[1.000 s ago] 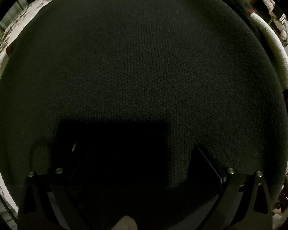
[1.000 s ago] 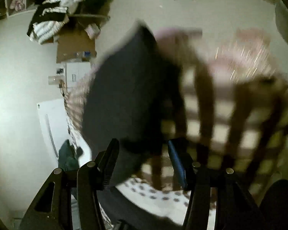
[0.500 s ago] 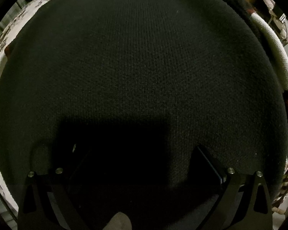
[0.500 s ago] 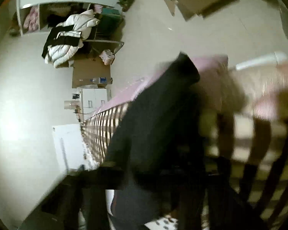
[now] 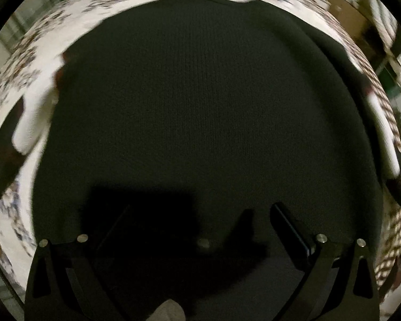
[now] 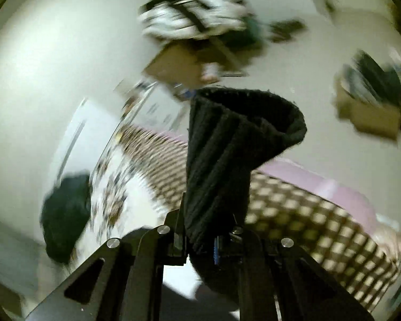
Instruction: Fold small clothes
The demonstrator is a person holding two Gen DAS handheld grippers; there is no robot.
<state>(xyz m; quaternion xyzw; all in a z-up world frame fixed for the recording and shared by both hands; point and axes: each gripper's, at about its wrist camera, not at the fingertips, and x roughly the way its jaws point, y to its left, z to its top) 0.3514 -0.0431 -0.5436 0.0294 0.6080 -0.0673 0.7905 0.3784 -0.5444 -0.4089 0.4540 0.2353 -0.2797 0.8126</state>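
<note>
Two tongs share one black knit garment (image 5: 200,107): the right tongs (image 6: 208,238) are clamped on a bunched edge, raised so it can fold over, while the left tongs (image 5: 197,224), fingers apart, hover over the part lying flat on the patterned bed (image 5: 40,53).

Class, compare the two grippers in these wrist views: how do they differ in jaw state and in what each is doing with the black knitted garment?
The right gripper is shut on a bunched fold of the black knitted garment; the left gripper stands open, holding nothing. The right one carries its fold raised against the room; the left one faces the garment's flat spread. Both are black, two-fingered and hand-held.
</note>
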